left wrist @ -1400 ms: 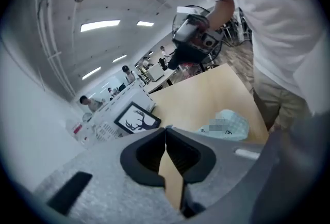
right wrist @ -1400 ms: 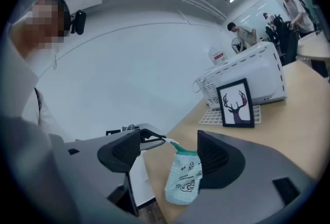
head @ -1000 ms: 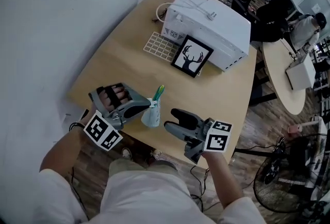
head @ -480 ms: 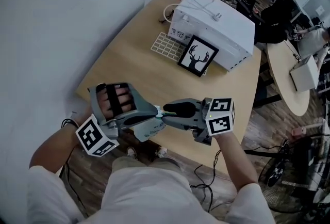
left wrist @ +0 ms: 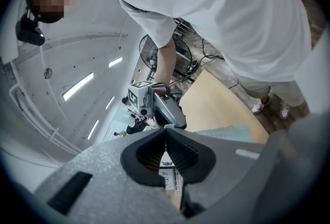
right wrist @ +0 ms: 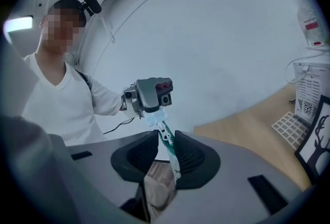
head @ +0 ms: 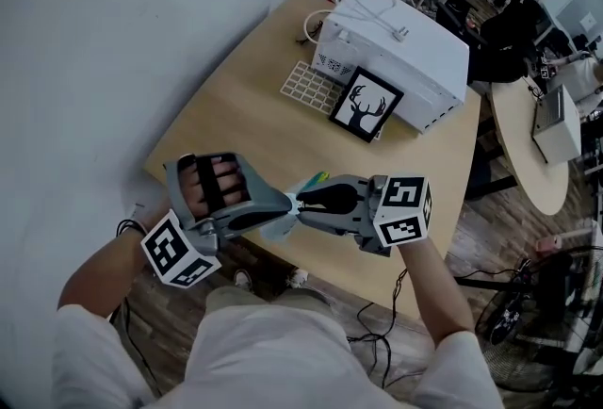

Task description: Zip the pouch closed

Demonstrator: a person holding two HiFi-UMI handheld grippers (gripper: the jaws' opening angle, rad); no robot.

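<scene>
A small light-blue pouch (head: 280,228) with a green zipper (head: 316,179) hangs in the air over the table's near edge, between my two grippers. My left gripper (head: 287,206) is shut on one end of it; in the left gripper view its jaws (left wrist: 165,132) are pressed together and the pouch fabric (left wrist: 227,132) shows just to the right. My right gripper (head: 303,204) faces it from the right, its jaws closing. In the right gripper view the green zipper (right wrist: 167,143) runs between that gripper's pads (right wrist: 166,138), which pinch it at the tips.
On the wooden table (head: 245,124) stand a white box-shaped appliance (head: 396,49) with a cable, a framed deer picture (head: 363,106) leaning on it, and a white grid tray (head: 316,87). A round table (head: 528,153) and a fan (head: 528,322) are to the right.
The left gripper lifted the pouch off the table toward me. The right gripper rolled, swung in from the right to meet it, and its open jaws narrowed onto the zipper.
</scene>
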